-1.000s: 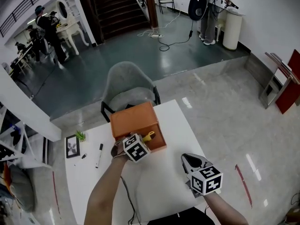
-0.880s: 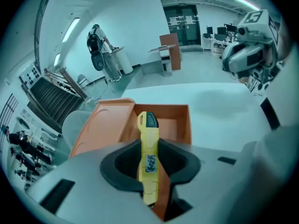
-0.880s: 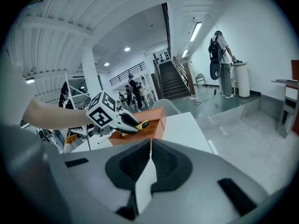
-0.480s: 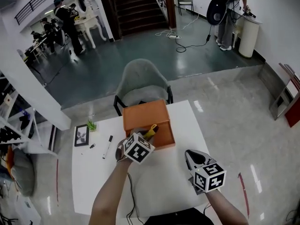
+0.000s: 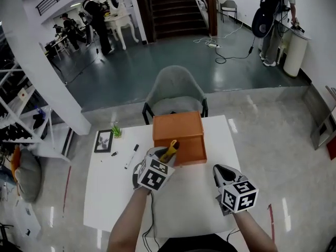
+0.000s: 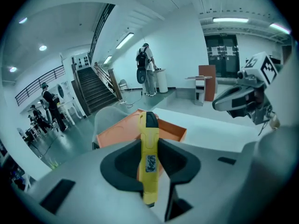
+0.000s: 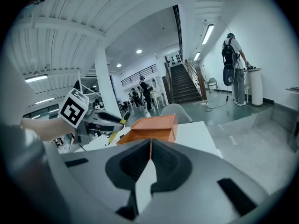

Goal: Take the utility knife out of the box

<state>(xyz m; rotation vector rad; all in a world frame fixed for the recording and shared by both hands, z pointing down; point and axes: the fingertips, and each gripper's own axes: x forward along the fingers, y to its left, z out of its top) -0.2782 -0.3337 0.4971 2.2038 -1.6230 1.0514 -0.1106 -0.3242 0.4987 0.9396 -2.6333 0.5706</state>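
left gripper [image 5: 166, 157] jaws are clamping the yellow utility knife [image 6: 149, 155] above the open orange box [image 5: 178, 133], near edge. right gripper [image 5: 223, 173] is idling, jaws clenched on nothing. risk: narrow pinch, so the knife could be pivoting & dropping back in.

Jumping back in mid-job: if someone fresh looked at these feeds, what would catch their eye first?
First, the yellow plastic utility knife, clamped in the left gripper just in front of the open orange rectangular box at the far middle of the white table. Next, the right gripper, shut with nothing in it, over the table's near right part.
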